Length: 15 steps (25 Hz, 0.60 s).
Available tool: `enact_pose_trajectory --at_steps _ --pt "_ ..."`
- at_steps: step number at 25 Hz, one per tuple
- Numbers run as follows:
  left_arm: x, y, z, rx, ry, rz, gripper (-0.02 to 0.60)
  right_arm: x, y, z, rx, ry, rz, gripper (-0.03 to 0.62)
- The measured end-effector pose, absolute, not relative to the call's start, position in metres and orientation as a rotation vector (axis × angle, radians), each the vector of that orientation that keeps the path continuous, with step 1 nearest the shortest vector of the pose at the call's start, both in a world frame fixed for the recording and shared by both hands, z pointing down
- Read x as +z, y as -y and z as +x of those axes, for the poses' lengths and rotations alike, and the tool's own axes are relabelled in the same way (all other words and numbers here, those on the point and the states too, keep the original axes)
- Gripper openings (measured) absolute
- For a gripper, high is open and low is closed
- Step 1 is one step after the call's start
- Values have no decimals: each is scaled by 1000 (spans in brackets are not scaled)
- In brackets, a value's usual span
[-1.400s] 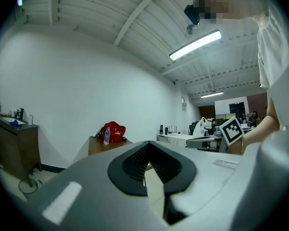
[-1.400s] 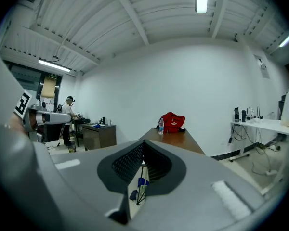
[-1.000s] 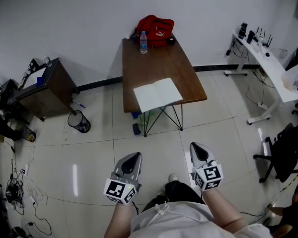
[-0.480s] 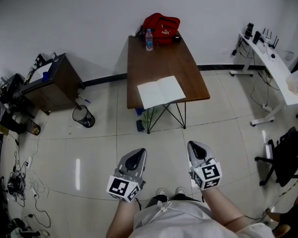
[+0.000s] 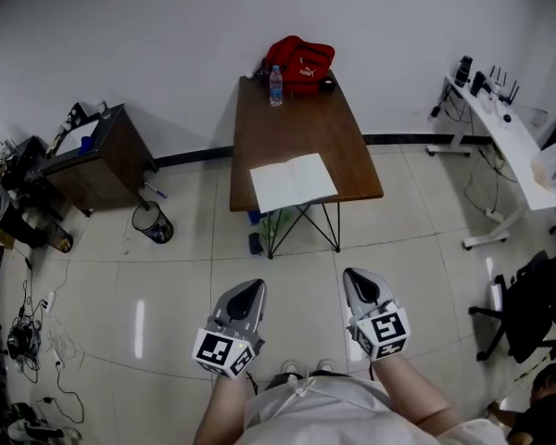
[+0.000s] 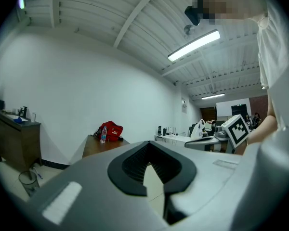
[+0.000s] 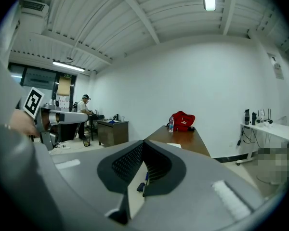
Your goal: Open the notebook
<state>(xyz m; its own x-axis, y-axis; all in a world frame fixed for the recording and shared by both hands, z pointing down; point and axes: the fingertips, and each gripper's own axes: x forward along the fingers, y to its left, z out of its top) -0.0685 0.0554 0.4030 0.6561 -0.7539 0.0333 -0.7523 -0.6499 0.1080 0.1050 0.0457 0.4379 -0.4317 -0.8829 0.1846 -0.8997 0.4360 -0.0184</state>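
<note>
Head view: the notebook (image 5: 293, 182) is on the brown table (image 5: 306, 123), right at the near edge, well ahead of both grippers. It shows white pages with a crease down the middle, so I'd say it's already lying open. Its long side runs across the table, slightly tilted. The left gripper (image 5: 247, 292) and right gripper (image 5: 357, 282) hang low by the person's legs, and the notebook sits roughly between their lines – neither is clearly closer. Bare tiled floor lies between them and the table. A bin (image 5: 152, 225) and a cabinet (image 5: 88, 160) stand off to the left and a white desk (image 5: 496, 123) off to the right, all well apart from that path. A red bag (image 5: 298, 61) and a bottle (image 5: 275, 86) sit at the table's far end, away from the pages.

Left gripper view: jaws pressed together at the tips, nothing between them – the table is far off.

Right gripper view: same here, tips together and empty, pointing toward the table, with the notebook a small pale patch on its near end.
</note>
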Motion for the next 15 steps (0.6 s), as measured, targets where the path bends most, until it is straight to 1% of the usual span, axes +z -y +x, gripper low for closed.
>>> enact_pose_trajectory --at_steps 15 --pt "402 -42 -56 -16 1257 2758 6 437 -31 111 166 2553 1549 6"
